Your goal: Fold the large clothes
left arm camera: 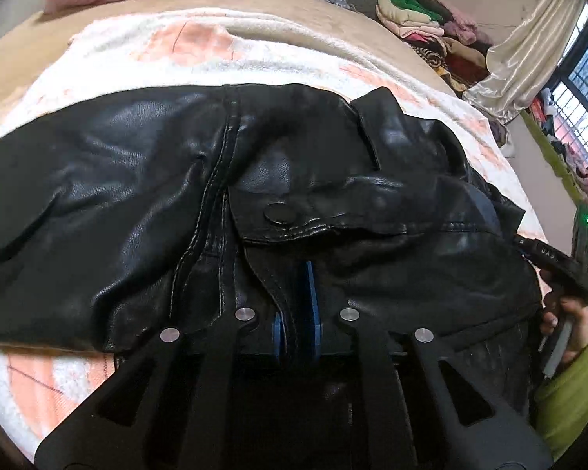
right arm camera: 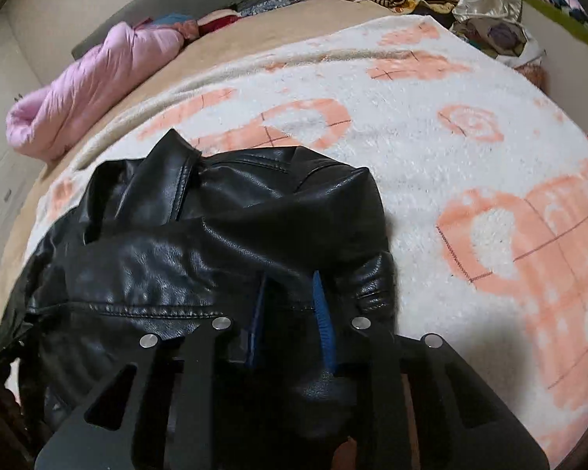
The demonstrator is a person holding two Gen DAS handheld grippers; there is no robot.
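Black-framed, blue-padded, the left gripper [left arm camera: 297, 305] was pinched tight on a stitched edge of the black leather jacket [left arm camera: 145, 180]. Blue pads of the right gripper [right arm camera: 292, 305] stood slightly apart with a jacket fold between them; whether they pressed it could not be told. Beyond, the jacket lay crumpled on a white-and-peach fleece blanket [right arm camera: 431, 149], a rolled pink quilt [right arm camera: 98, 86] farther back.

Blanketed bed [right arm camera: 431, 149]; barred window [left arm camera: 580, 90]; satin curtain [left arm camera: 529, 62]
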